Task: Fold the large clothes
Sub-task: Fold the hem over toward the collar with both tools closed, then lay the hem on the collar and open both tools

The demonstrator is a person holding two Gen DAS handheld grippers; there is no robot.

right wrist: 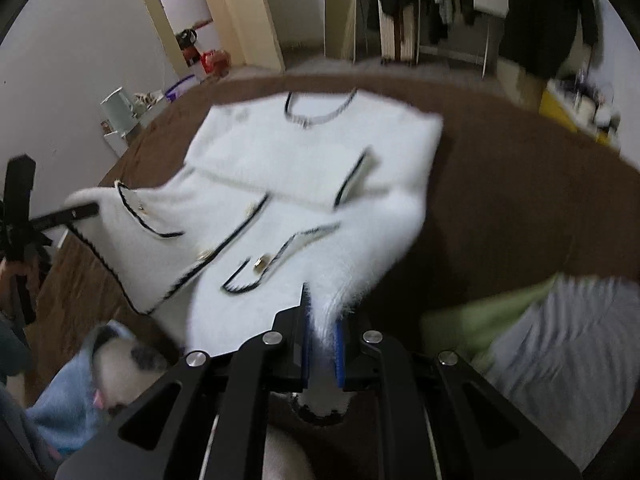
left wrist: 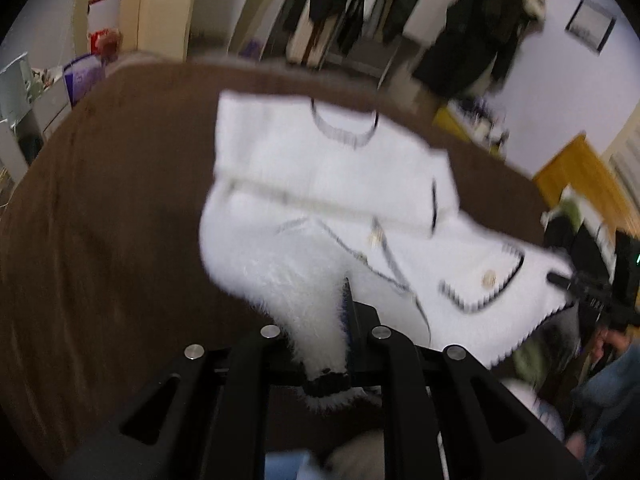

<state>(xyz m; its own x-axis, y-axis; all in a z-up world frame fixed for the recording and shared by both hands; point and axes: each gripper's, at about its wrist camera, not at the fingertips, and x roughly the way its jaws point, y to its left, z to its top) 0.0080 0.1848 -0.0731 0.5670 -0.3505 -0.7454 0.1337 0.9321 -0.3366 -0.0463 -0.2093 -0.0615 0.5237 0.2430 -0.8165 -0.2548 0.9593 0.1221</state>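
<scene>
A fluffy white cardigan (left wrist: 332,176) with black trim and gold buttons lies on a brown bed cover (left wrist: 112,208), collar at the far side. It also shows in the right wrist view (right wrist: 304,168). My left gripper (left wrist: 320,340) is shut on the hem corner at the cardigan's near left and lifts it off the bed. My right gripper (right wrist: 322,336) is shut on the other hem corner; it also shows at the right edge of the left wrist view (left wrist: 560,280). The left gripper shows at the left of the right wrist view (right wrist: 80,212). Both frames are motion-blurred.
A green and grey striped garment (right wrist: 552,336) lies on the bed at near right. A light blue garment (right wrist: 72,392) lies at near left. Dark coats on a clothes rack (left wrist: 352,12) stand beyond the bed. A yellow cabinet (left wrist: 576,176) stands at right.
</scene>
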